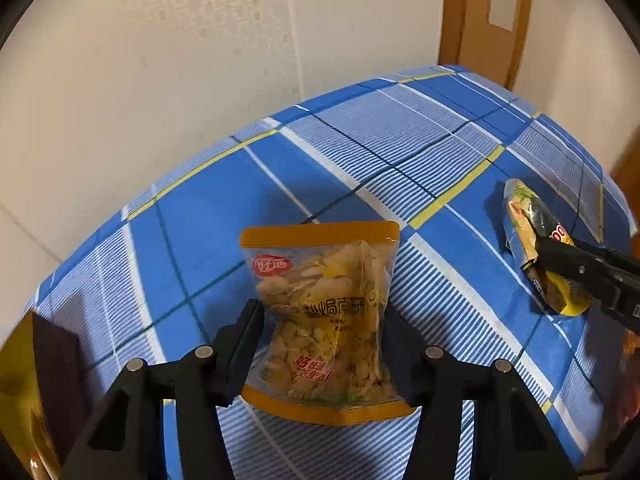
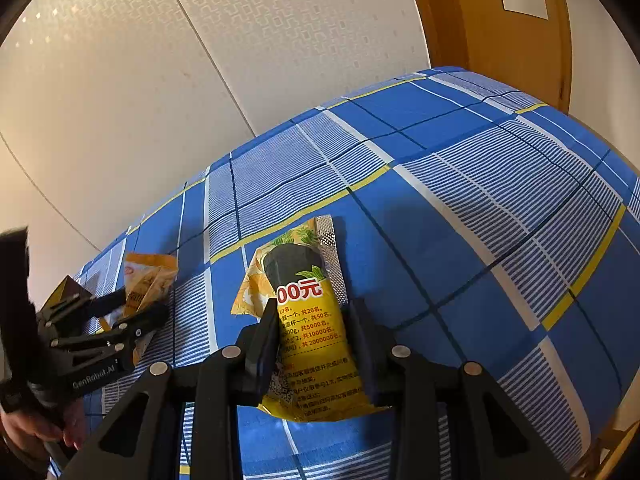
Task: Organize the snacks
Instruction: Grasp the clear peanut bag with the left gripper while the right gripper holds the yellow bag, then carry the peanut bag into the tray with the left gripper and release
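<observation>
Hidden/cut off: in left wrist view, the right gripper enters from the frame's right edge; only its finger section shows, body cut off. It covers the lower middle of the yellow snack pack, so pack print is mostly unreadable there. At the far left edge a dark/gold object is cropped by the lens rim; type cannot be determined. In right wrist view, the left gripper sits at lower left w/ the person's hand partly out of frame. Small dark/gold item behind it, ID unclear.

Count: 2 snack packs clearly visible, 2 grippers, 1 blue checked cloth.

Left gripper: clenched on the clear bag w/ orange seals, fingers pressing its waist from both sides; bag visibly pinched in. Bag holds pale seed/nut pieces. Bottom seal lies between finger bases. In right wrist view the same bag is beside the left gripper fingers, near the cloth's left end.

Right gripper: clamped on the yellow snack pack, one finger each side at mid-length. Pack lies on the cloth, long axis pointing away from cam, dark window at far end. Lower print partly readable, QR area blurred.

The 2 packs are well apart on the cloth.
</observation>
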`<action>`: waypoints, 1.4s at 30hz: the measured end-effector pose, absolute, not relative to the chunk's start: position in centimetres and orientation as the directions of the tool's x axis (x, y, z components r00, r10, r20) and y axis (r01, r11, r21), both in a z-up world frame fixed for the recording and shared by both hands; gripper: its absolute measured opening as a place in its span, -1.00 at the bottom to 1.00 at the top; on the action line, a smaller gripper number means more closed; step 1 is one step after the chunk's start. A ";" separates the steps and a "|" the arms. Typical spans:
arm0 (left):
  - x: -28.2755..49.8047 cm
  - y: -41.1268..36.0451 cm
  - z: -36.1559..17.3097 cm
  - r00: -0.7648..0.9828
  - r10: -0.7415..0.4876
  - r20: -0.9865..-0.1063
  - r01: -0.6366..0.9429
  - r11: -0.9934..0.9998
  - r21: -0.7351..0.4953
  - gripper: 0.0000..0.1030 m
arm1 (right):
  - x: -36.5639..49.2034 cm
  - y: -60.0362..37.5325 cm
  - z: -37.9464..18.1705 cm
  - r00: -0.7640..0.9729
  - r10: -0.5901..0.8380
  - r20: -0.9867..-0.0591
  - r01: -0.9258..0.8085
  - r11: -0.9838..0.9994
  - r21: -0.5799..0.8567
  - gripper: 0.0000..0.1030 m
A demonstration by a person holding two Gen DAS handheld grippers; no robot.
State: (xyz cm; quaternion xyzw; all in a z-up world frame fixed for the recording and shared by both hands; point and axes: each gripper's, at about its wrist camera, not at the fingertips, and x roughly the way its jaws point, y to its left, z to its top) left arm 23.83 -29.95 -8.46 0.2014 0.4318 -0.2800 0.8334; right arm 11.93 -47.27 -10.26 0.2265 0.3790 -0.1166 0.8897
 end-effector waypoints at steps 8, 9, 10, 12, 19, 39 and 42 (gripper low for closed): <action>20.8 -28.2 -7.7 0.490 -0.273 -0.828 0.584 0.808 0.079 0.01 | 12.4 -46.3 -10.3 0.689 -0.015 -0.724 0.348 0.884 0.312 -0.34; 20.4 -27.8 -7.4 0.486 -0.268 -0.832 0.576 0.814 0.074 0.01 | 12.5 -46.1 -10.2 0.689 -0.011 -0.725 0.341 0.887 0.311 -0.34; 19.9 -27.5 -7.2 0.482 -0.266 -0.835 0.568 0.821 0.066 0.00 | 12.6 -46.0 -10.2 0.689 -0.009 -0.725 0.337 0.889 0.309 -0.35; 19.1 -26.5 -7.1 0.477 -0.268 -0.837 0.551 0.833 0.048 -0.02 | 12.8 -45.5 -10.2 0.688 -0.002 -0.725 0.325 0.895 0.306 -0.35; 16.6 -24.4 -7.2 0.486 -0.309 -0.818 0.521 0.854 -0.013 -0.04 | 13.3 -44.0 -10.1 0.686 -0.003 -0.727 0.293 0.916 0.273 -0.36; 14.5 -13.8 -2.1 0.582 -0.350 -0.734 0.342 0.924 -0.170 -0.04 | 14.5 -39.8 -9.9 0.680 -0.005 -0.733 0.180 0.970 0.161 -0.37; 14.3 -12.9 -1.2 0.622 -0.312 -0.718 0.309 0.941 -0.142 -0.04 | 14.5 -39.6 -9.9 0.680 -0.009 -0.733 0.179 0.972 0.154 -0.37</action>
